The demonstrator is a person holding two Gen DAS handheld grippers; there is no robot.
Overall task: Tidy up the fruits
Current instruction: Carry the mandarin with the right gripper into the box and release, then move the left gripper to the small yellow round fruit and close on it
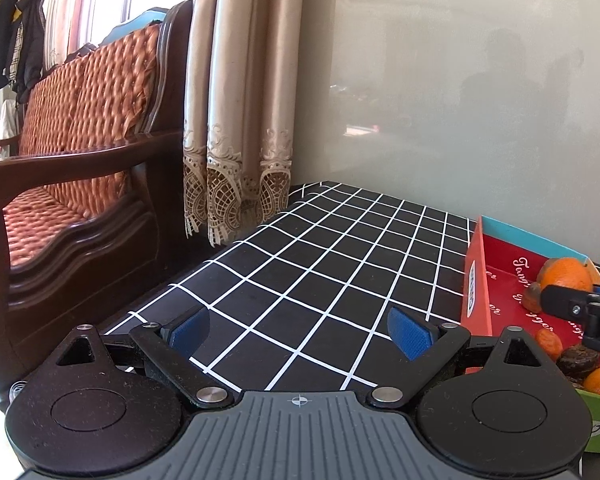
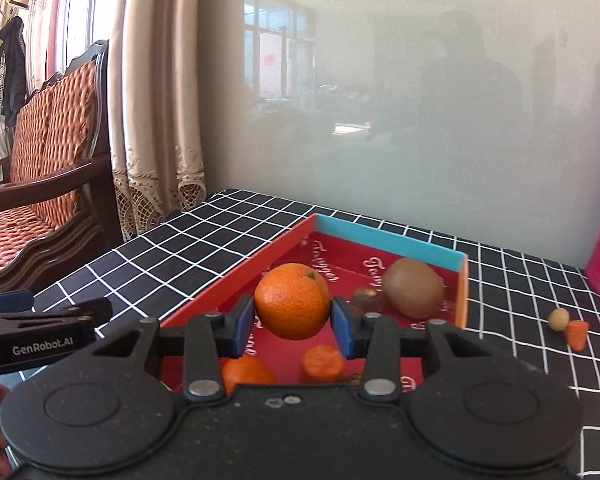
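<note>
I am carrying the orange (image 2: pixel 292 306), clamped in my right gripper (image 2: pixel 292 317), over the red tray (image 2: pixel 236 280) — next, lowering and releasing; my left gripper (image 1: pixel 300 330) is gaping empty.

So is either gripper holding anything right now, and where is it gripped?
The right gripper holds the round orange fruit, blue pads pressed on its opposite sides, above the red cardboard box. The left gripper is open and empty.

you're working in a home living room. at the left of the frame stands a carved wooden sofa (image 1: pixel 76 184) with woven orange cushions, beside beige lace-trimmed curtains (image 1: pixel 236 112) on a bright window. coats and a hat (image 1: pixel 18 32) hang at upper left, and your bench (image 1: pixel 300 264) wears a black grid-patterned cloth.
</note>
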